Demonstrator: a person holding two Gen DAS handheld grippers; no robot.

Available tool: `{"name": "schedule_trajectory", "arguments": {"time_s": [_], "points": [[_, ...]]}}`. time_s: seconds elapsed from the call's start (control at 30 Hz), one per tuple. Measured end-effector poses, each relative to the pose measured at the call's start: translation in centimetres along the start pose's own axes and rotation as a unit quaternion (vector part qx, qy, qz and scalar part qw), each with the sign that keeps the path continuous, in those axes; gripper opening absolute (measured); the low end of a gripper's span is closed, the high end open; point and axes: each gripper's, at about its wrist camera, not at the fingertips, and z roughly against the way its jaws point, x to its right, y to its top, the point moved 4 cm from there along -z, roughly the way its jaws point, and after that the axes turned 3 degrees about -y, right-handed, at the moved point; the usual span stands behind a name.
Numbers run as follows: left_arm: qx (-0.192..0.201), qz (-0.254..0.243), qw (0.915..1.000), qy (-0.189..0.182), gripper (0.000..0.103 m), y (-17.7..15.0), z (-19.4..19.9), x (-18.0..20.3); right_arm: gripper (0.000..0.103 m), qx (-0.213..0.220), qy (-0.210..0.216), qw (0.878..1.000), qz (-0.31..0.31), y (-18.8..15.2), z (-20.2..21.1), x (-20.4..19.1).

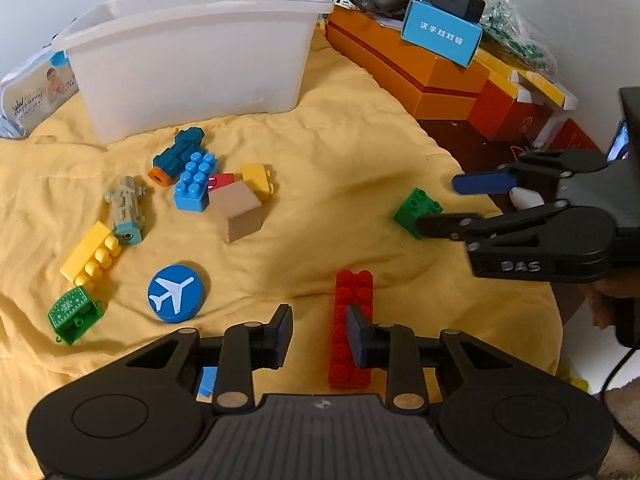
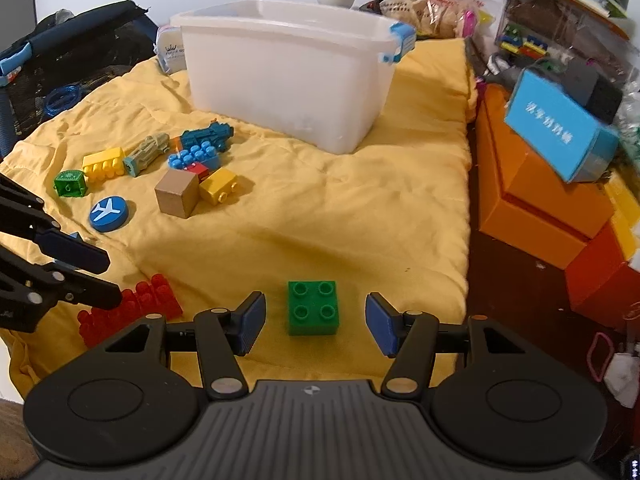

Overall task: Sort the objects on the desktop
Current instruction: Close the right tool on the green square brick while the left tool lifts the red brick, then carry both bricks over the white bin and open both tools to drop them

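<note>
A white plastic bin [image 1: 192, 52] [image 2: 288, 76] stands at the back of a yellow cloth [image 1: 340, 160] [image 2: 340, 200]. My left gripper [image 1: 319, 334] is open; a long red brick [image 1: 352, 300] [image 2: 132, 308] lies beside its right finger, not held. My right gripper [image 2: 315, 322] [image 1: 444, 204] is open with a green brick [image 2: 313, 307] [image 1: 416, 210] lying between its fingers, not clamped. Loose toys lie left of centre: a blue brick [image 1: 194, 186], a wooden cube [image 1: 238, 212] [image 2: 177, 194], yellow bricks [image 1: 92, 256], a blue airplane disc [image 1: 176, 293] [image 2: 109, 213].
Orange boxes [image 1: 420, 68] [image 2: 540, 200] and a blue carton [image 1: 440, 32] [image 2: 560, 136] line the right side past the cloth's edge. A green toy chest [image 1: 72, 314], two toy guns [image 1: 178, 154] and a wipes pack [image 1: 32, 96] lie at left.
</note>
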Motion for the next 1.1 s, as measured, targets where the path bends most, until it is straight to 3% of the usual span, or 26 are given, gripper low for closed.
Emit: {"name": "schedule_trajectory", "arguments": {"time_s": [0.23,0.33,0.57,0.6,0.67,0.73,1.1], "points": [[0.003,0.021,0.9998,-0.005,0.034,-0.3,0.5,0.0,0.059,-0.006,0.010,1.000,-0.013,0.0,-0.7,0.2],[0.004,0.026,0.9994,-0.023,0.039,-0.3,0.9,0.3,0.059,-0.003,0.013,1.000,-0.015,0.2,-0.8,0.2],[-0.035,0.045,0.9978,-0.034,0.037,-1.0,-1.7,0.3,0.059,-0.025,0.021,0.999,-0.016,0.2,-2.6,0.0],[-0.041,0.044,0.9976,-0.035,0.030,-1.1,-2.0,0.3,0.056,-0.032,0.021,0.999,-0.016,0.0,-2.9,-0.1],[-0.046,0.030,0.9976,-0.043,0.027,-1.2,-2.2,0.7,0.051,-0.035,0.028,0.999,-0.018,-0.2,-3.1,-0.2],[-0.047,0.013,0.9980,-0.039,0.027,-1.2,-2.2,1.0,0.034,-0.033,0.034,0.999,-0.017,-0.2,-2.9,-0.3],[0.025,-0.005,0.9993,-0.025,0.027,3.1,1.5,-1.3,0.034,0.000,0.026,1.000,-0.016,1.9,-0.9,-0.7]]}}
